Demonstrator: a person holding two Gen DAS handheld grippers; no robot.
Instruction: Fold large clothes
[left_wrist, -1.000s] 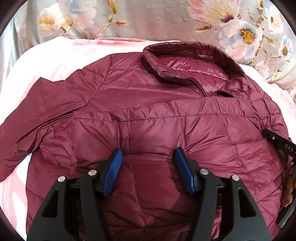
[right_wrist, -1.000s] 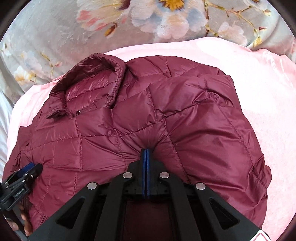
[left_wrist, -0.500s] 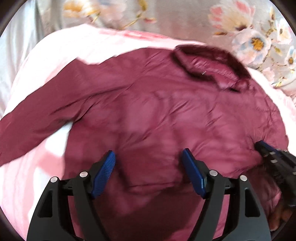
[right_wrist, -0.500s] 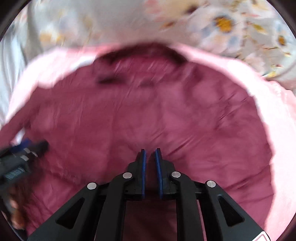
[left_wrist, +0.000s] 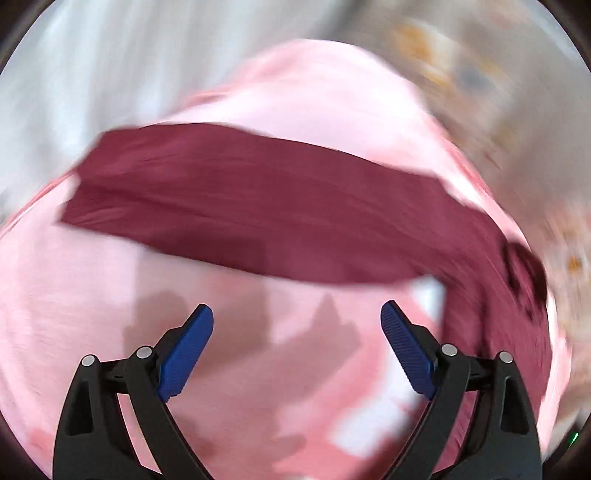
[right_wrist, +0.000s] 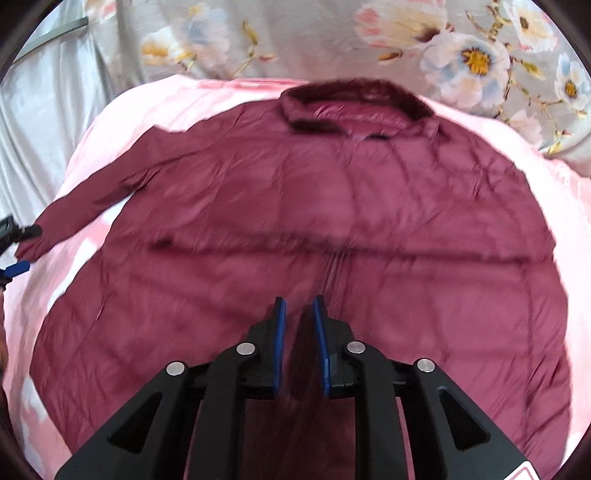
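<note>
Bed: the pink blanket covers it, and a floral cover lies at the far side.
Jacket: the dark red quilted jacket lies spread on the blanket, collar far, and its body fills the middle of the right wrist view.
Sleeve: one sleeve stretches out to the left, flat on the blanket.
Left gripper: jaws wide, holding nothing, above the bare blanket just near the sleeve; this view is much blurred.
Right gripper: jaws narrow with a small gap, above the near middle of the jacket; no cloth is between them, I judge.
Risk, sleeve: the wide jaws may pinch the blanket together with the sleeve, so the blanket lifts too.
Risk, fabric: the shiny padded cloth looks slippery and puffy; a shallow grip may slip and the fold may spring open.
</note>
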